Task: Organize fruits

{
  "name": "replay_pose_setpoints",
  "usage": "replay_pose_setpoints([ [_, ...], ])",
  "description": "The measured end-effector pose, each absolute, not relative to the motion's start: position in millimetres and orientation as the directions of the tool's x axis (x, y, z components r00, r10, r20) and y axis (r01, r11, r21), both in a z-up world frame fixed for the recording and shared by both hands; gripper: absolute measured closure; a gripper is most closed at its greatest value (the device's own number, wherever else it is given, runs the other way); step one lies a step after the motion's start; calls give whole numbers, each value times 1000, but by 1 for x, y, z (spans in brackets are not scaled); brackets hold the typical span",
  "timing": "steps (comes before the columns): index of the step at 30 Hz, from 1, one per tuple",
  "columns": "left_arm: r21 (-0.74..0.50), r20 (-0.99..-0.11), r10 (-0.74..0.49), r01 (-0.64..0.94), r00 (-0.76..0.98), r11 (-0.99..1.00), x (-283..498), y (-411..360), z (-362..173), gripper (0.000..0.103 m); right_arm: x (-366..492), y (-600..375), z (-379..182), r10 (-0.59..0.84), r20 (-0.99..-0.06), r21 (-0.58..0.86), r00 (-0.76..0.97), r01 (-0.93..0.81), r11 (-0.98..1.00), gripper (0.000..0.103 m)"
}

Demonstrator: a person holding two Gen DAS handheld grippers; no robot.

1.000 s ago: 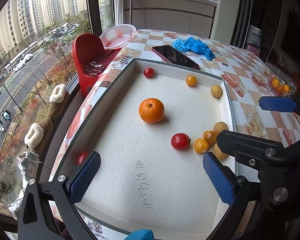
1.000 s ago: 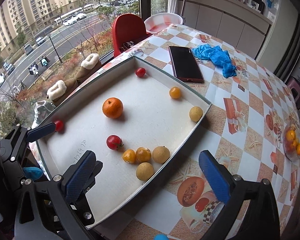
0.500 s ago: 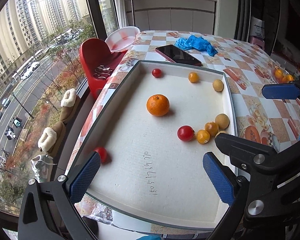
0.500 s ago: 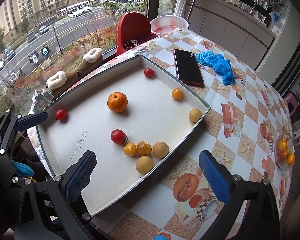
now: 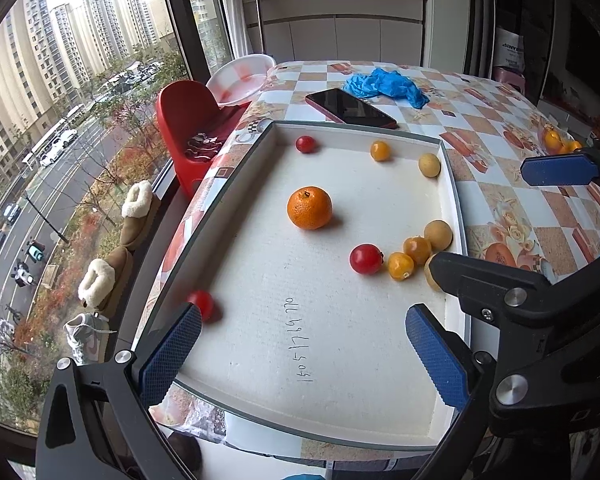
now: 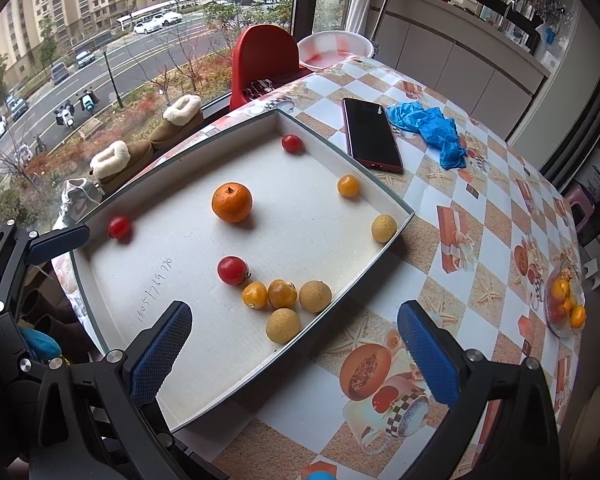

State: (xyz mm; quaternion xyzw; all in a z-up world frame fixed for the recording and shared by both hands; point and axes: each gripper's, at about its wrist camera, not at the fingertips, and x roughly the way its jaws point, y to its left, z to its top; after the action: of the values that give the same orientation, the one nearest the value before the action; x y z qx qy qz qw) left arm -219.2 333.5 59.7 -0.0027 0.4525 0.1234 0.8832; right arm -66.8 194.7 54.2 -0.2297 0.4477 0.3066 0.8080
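A white shallow tray [image 5: 452, 184] [image 6: 400, 220] on the table holds an orange [image 5: 309, 207] [image 6: 232, 202], three red cherry tomatoes [image 5: 366, 259] [image 6: 232, 270], small orange kumquats [image 5: 401, 266] [image 6: 255, 295] and tan round fruits [image 5: 438, 234] [image 6: 315, 296]. My left gripper [image 5: 302, 350] is open and empty above the tray's near end. My right gripper [image 6: 294, 350] is open and empty above the tray's near right rim, and it shows in the left wrist view at the right edge.
A dark phone [image 5: 350, 108] [image 6: 371, 139] and a blue crumpled glove [image 5: 386, 86] [image 6: 430, 128] lie beyond the tray. A glass bowl of fruit [image 6: 564, 304] stands at the table's right. A red chair [image 5: 188, 120] and pink basin [image 5: 242, 82] stand by the window.
Both grippers have pulled back and risen from the tray, so more of the tray and table shows. No fruit has moved.
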Motion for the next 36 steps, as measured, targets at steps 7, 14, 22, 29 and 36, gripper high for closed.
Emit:
replay_pose_setpoints([
  [7,110,-797,218,-220,563,969,-220,333,60,0,-67,195,54,291,-865,-96,410,-702,705,0],
  [14,112,-797,221,-221,562,969,-221,333,60,0,-67,196,54,291,-864,-97,410,-703,705,0],
  [22,120,-797,227,-221,560,968,-220,333,60,0,-70,198,54,291,-866,-98,407,-709,699,0],
  [29,122,-797,230,-223,559,967,-220,333,59,0,-70,198,54,291,-865,-99,408,-709,698,0],
  [36,121,-799,229,-224,556,967,-220,333,58,0,-72,198,53,293,-866,-97,405,-711,696,0],
])
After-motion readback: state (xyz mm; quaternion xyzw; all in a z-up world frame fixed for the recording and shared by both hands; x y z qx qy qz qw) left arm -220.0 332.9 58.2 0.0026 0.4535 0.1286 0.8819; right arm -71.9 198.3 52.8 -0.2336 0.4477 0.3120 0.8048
